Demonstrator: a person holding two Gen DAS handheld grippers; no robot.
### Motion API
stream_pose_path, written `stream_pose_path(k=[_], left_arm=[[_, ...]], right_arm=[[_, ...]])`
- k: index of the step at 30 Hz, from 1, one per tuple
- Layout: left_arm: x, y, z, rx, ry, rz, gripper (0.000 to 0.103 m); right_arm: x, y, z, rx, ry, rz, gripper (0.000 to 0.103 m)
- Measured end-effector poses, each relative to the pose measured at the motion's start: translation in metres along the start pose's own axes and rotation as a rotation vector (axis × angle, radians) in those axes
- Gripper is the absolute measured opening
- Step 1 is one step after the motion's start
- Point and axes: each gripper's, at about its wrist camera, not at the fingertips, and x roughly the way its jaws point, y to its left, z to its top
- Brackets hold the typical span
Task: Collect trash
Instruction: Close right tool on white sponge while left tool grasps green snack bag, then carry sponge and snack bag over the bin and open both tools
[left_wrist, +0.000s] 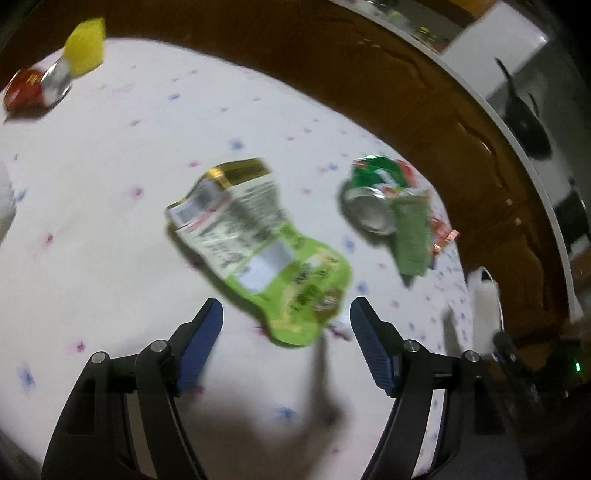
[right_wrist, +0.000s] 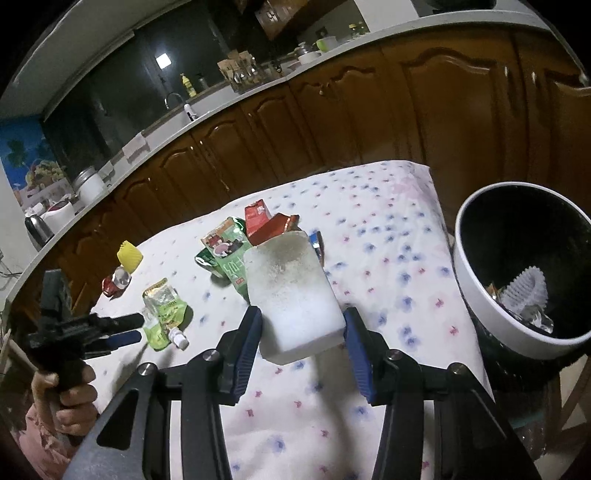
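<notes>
A crumpled green drink pouch lies on the flowered tablecloth. My left gripper hovers open over its lower end, and neither blue pad touches it. The right wrist view shows the same pouch just beyond the left gripper, which a hand holds. My right gripper is shut on a frosted white plastic cup, lifted above the cloth. A white-rimmed black bin stands at the right table edge with a white paper liner inside.
A crushed green can and a green wrapper lie right of the pouch. A yellow paper cup and a red can sit far left. More wrappers are piled behind the cup. Brown cabinets stand beyond the table.
</notes>
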Motion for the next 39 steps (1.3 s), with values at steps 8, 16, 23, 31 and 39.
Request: stream_pose_path(k=[8, 16, 23, 31, 39], left_arm=[[0.025, 0.001, 0.027, -0.058, -0.059, 0.048, 0.070], [0.029, -0.023, 0.027, 0.101, -0.057, 0.051, 0.039], [-0.009, -0.070, -0.013, 0.292, -0.034, -0.101, 0.038], [-0.012, -0.150, -0.043, 0.469, -0.003, -0.213, 0.038], [0.010, -0.221, -0.060, 0.587, 0.046, -0.275, 0.038]], right_arm=[[-0.003, -0.003, -0.001, 0.008, -0.007, -0.003, 0.047], [-0.016, -0.014, -0.003, 0.038, -0.032, -0.026, 0.047], [-0.033, -0.023, -0.006, 0.061, -0.066, -0.034, 0.046], [-0.059, -0.044, -0.011, 0.107, -0.103, -0.075, 0.046], [-0.089, -0.070, -0.011, 0.135, -0.149, -0.135, 0.046]])
